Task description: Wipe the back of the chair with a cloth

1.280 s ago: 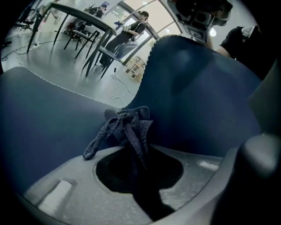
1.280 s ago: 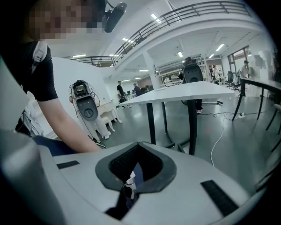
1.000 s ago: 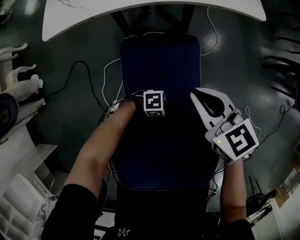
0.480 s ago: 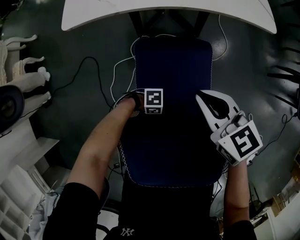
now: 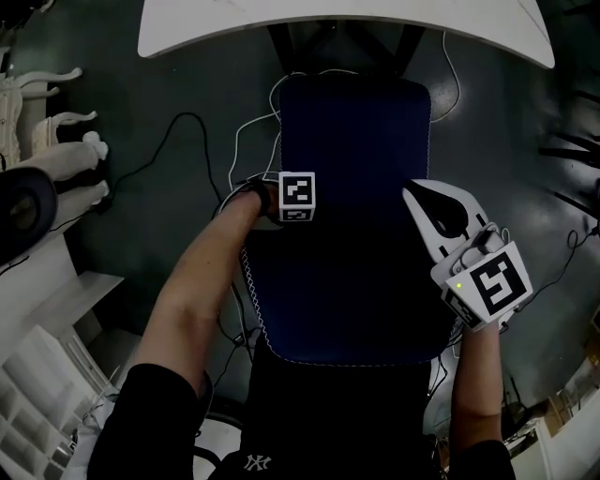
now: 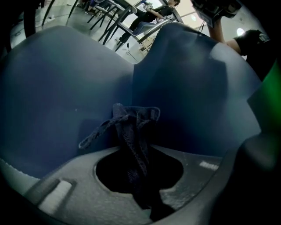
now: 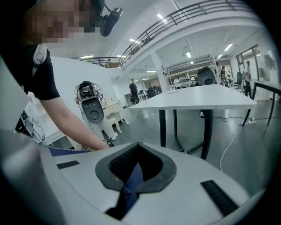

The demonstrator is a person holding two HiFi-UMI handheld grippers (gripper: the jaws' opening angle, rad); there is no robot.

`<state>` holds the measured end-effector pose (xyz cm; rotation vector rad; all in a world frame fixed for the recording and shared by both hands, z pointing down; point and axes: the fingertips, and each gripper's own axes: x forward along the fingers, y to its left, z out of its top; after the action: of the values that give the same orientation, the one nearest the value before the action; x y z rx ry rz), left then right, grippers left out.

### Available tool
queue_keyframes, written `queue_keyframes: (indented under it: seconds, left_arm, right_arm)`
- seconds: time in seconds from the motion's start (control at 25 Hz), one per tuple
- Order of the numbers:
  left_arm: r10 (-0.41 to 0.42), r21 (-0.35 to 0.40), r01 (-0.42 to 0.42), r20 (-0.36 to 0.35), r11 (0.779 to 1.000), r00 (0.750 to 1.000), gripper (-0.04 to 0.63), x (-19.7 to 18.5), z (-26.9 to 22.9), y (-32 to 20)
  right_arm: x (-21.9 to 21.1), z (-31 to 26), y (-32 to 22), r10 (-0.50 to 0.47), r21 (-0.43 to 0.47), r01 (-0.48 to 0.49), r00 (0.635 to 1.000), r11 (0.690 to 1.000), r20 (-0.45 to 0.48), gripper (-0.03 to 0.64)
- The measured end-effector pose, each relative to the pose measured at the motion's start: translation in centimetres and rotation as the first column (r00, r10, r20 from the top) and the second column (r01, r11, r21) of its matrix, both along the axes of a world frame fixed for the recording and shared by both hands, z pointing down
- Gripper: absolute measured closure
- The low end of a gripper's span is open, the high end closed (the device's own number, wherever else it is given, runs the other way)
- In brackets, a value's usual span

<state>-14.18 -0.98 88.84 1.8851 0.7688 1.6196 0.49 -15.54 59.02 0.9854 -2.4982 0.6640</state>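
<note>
The left gripper [image 6: 134,169] is clamped on a dark cloth [image 6: 131,127], whose bunched end appears to touch the blue chair [image 5: 352,131]. The right gripper [image 7: 131,178] pinches the chair's blue edge on the other side. A white table [image 5: 337,19] stands beyond. To wipe well, I'd press the cloth flatter and make overlapping strokes while the right gripper steadies the chair.

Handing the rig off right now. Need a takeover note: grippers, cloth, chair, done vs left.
Left gripper: fingers shut on the dark cloth, its bunched end against the blue chair near the chair's left edge.
Right gripper: fingers shut, by the chair's right edge. A blue sliver shows in their gap; unclear whether it grips anything.
Done: cloth is in hand and on the chair; how much is wiped cannot be told.
Left: probably sweep the cloth across the chair's back.
</note>
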Motion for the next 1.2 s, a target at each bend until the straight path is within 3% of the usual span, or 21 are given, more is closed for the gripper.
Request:
queue_keyframes:
  seconds: [0.12,0.28,0.48,0.72,1.0,1.08,1.2]
  left_arm:
    - [-0.12,0.02,0.12,-0.033,0.993,0.992,0.534,0.2,-1.7,-1.9]
    - [-0.271,0.005,0.276,-0.168,0.961,0.948,0.534,4.3,-7.4,-4.3]
    - [-0.322,-0.029,0.332,-0.327,0.943,0.888,0.534,11.6,-14.1,-4.5]
    - [-0.36,-0.113,0.345,-0.404,0.932,0.841,0.534,19.8,-16.4,-1.9]
    - [-0.43,-0.237,0.365,-0.356,0.9,0.829,0.534,24.6,-13.7,-0.4]
    - [-0.401,-0.25,0.328,-0.355,0.911,0.845,0.534,25.2,-13.0,0.3]
    - [-0.293,-0.219,0.227,-0.348,0.949,0.891,0.534,25.2,-11.8,1.8]
  right_arm:
    - [0.0,-1.2,0.1,0.0,0.027,0.0,1.0,1.0,0.017,0.603]
    - [0.8,-3.5,-0.2,0.043,0.038,-0.045,0.998,0.998,0.043,0.603]
    - [2.4,-6.4,0.3,0.072,0.057,-0.076,0.995,0.995,0.062,0.603]
    - [6.2,-6.4,0.8,0.114,0.046,-0.117,0.991,0.992,0.063,0.603]
    - [9.0,-3.4,1.0,0.131,0.017,-0.132,0.989,0.991,0.073,0.603]
    - [9.2,-2.5,1.0,0.127,0.015,-0.128,0.989,0.992,0.076,0.603]
    - [9.6,-1.6,1.1,0.115,0.015,-0.117,0.99,0.993,0.078,0.603]
